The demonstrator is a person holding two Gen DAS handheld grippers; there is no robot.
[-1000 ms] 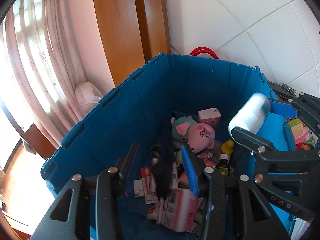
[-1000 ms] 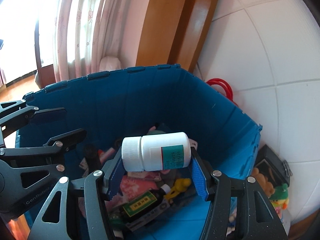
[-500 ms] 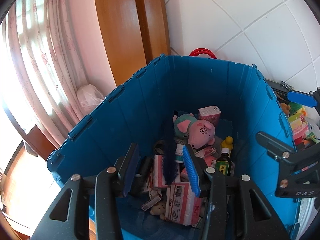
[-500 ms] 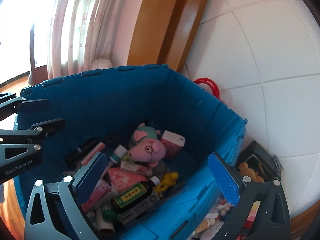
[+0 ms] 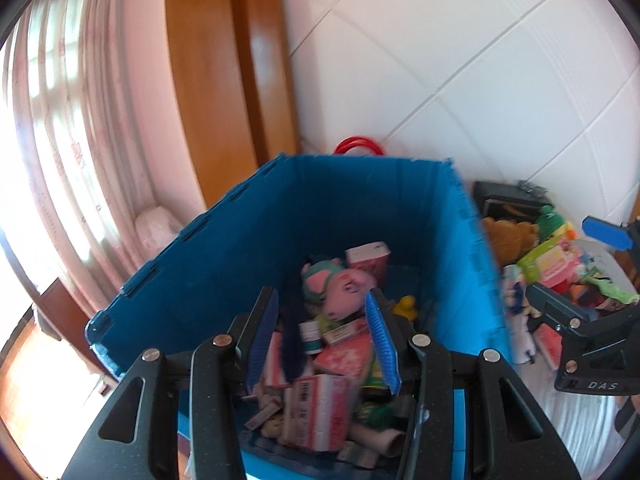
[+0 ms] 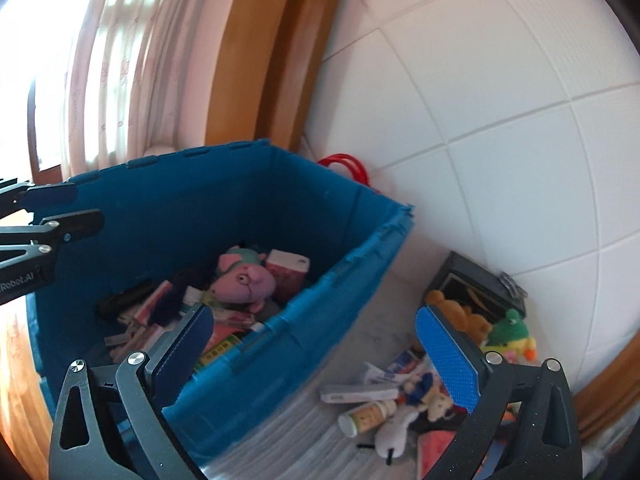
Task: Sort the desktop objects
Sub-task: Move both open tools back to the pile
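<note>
A blue plastic crate [image 5: 224, 264] [image 6: 344, 288] holds several items: a pink pig plush [image 5: 344, 288] [image 6: 240, 280], pink boxes [image 5: 368, 258], a yellow duck [image 5: 406, 305] and medicine boxes. My left gripper [image 5: 322, 340] is open and empty above the crate's near side. My right gripper [image 6: 316, 344] is wide open and empty, above the crate's right rim and the table. A pile of loose items lies on the table right of the crate: a small bottle [image 6: 366, 416], a flat white box [image 6: 358, 392], plush toys [image 6: 510, 334].
A white tiled wall [image 6: 480, 100] stands behind. A wooden frame [image 5: 224, 80] and pink curtains [image 5: 80, 120] are at left. A dark box [image 6: 476, 288] sits by the wall. Red handles [image 5: 358, 146] show behind the crate.
My right gripper has opened and let go of the white bottle into the crate, then swung right toward the table pile. My left gripper has pulled back and up, staying open.
</note>
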